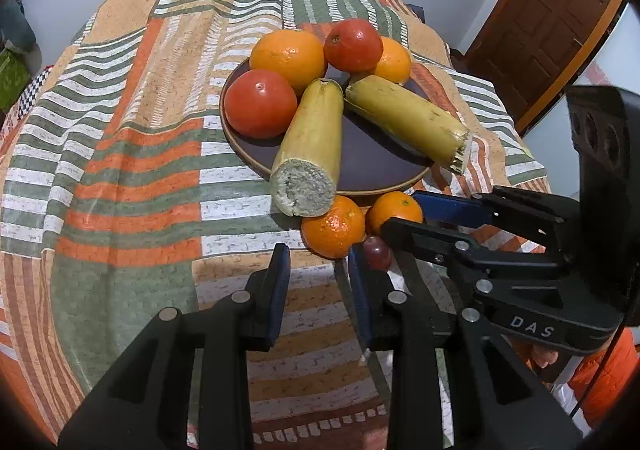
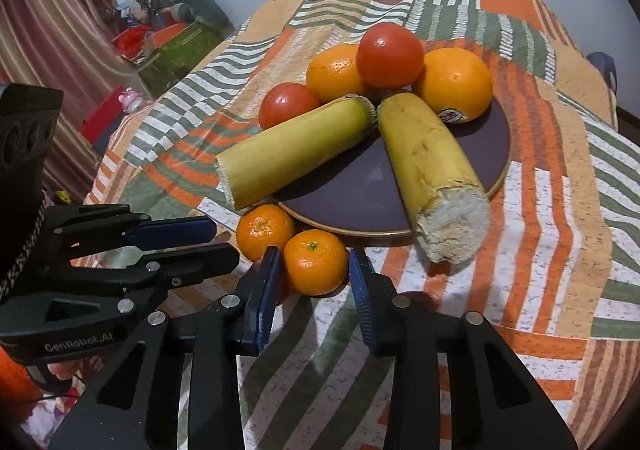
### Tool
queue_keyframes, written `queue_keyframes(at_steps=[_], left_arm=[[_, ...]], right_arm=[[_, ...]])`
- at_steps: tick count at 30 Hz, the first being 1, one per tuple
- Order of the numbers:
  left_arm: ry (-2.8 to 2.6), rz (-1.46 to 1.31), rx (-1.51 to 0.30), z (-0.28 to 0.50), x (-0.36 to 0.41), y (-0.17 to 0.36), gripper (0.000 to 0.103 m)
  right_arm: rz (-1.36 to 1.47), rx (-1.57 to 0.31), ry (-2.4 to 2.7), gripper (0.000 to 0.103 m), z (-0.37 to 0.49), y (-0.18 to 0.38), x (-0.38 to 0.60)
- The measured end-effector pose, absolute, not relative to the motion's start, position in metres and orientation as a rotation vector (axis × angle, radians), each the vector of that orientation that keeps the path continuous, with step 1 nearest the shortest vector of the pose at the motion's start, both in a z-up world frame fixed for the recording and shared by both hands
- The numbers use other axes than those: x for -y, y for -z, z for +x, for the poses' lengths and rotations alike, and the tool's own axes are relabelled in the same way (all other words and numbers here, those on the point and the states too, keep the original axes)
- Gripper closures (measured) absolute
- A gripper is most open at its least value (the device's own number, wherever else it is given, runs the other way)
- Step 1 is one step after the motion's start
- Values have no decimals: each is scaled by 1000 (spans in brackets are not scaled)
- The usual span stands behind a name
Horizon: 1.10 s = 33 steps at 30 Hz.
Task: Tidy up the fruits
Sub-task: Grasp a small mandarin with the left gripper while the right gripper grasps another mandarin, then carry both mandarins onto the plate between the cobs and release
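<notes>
A dark plate (image 1: 372, 164) (image 2: 352, 206) carries two tomatoes (image 1: 260, 102), two oranges (image 1: 288, 54) and two yellow cut stalks (image 1: 308, 146) that overhang its rim. Two mandarins lie on the patterned cloth in front of the plate. My right gripper (image 2: 314, 254) (image 1: 399, 211) is shut on the nearer mandarin (image 2: 316, 266) (image 1: 394, 208), which sits on the cloth. The other mandarin (image 2: 264, 230) (image 1: 334, 228) touches it. My left gripper (image 1: 318, 250) (image 2: 226, 240) is open a little over bare cloth, holding nothing. A small red grape (image 1: 378, 254) lies just outside its right finger.
The cloth-covered table (image 1: 132, 154) drops away at its left and far edges. A brown wooden door (image 1: 552, 22) stands at the back right. Boxes and clutter (image 2: 180, 46) sit on the floor beside a striped curtain (image 2: 52, 30). An orange sleeve (image 1: 608, 374) is behind the right gripper.
</notes>
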<state>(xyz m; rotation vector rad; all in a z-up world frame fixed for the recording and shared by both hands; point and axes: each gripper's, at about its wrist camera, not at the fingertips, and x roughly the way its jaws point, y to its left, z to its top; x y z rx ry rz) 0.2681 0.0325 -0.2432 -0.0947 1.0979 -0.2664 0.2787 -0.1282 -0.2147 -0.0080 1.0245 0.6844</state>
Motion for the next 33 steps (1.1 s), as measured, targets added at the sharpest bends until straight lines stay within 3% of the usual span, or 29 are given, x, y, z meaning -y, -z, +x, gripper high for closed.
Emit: queue_keyframes(at_steps=[28, 30, 31, 33], left_arm=[[246, -77, -1066, 266, -22, 235, 70], [252, -83, -1052, 262, -23, 226, 72], [259, -87, -1043, 261, -23, 223, 80], [278, -94, -1027, 259, -22, 212, 86]], right_arm=[[49, -940, -624, 71, 266, 183, 171], [49, -924, -622, 71, 267, 178, 172], [48, -915, -620, 71, 267, 175, 172], [49, -897, -617, 71, 268, 169, 173]])
